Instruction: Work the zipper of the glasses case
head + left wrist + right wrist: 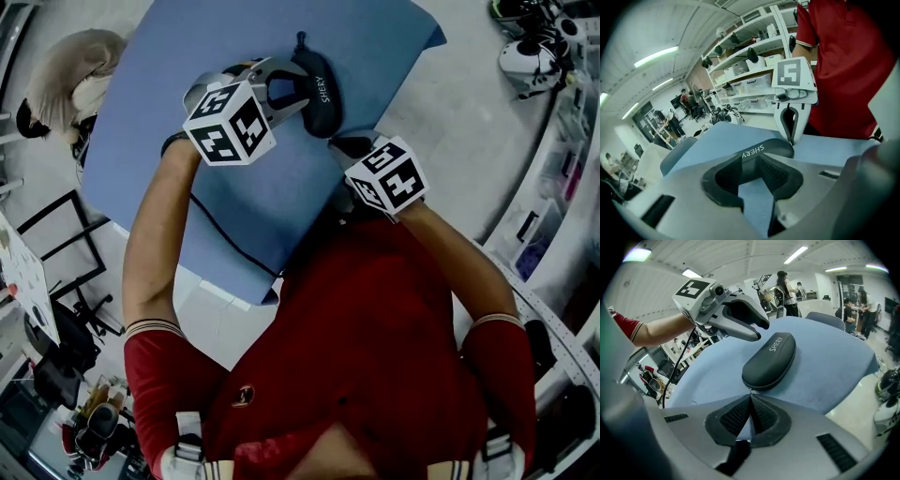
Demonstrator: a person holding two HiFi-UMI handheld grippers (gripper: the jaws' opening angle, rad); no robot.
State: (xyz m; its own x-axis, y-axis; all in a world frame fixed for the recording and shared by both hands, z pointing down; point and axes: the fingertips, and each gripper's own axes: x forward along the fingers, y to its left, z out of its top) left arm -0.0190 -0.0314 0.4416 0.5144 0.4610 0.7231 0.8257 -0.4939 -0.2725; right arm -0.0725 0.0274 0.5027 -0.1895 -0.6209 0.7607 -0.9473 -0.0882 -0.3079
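Observation:
A black zip glasses case (319, 89) with white lettering lies on the blue table (169, 141). My left gripper (302, 86) stands open at the case's left side, its pads not pressing it; in the left gripper view only blue table shows between the fingers, with the case (764, 149) just past the tips. My right gripper (339, 145) is at the case's near end. In the right gripper view its jaws (750, 399) are shut, with the small metal zipper pull (750, 390) pinched at the tips and the case (769, 361) straight ahead.
The table's near edge (234, 272) runs close to my body, and a black cable (225, 234) crosses it. Shelves with bins (745, 84) stand behind. People (785, 287) stand in the room beyond the table. A chair back (827, 318) shows at the far side.

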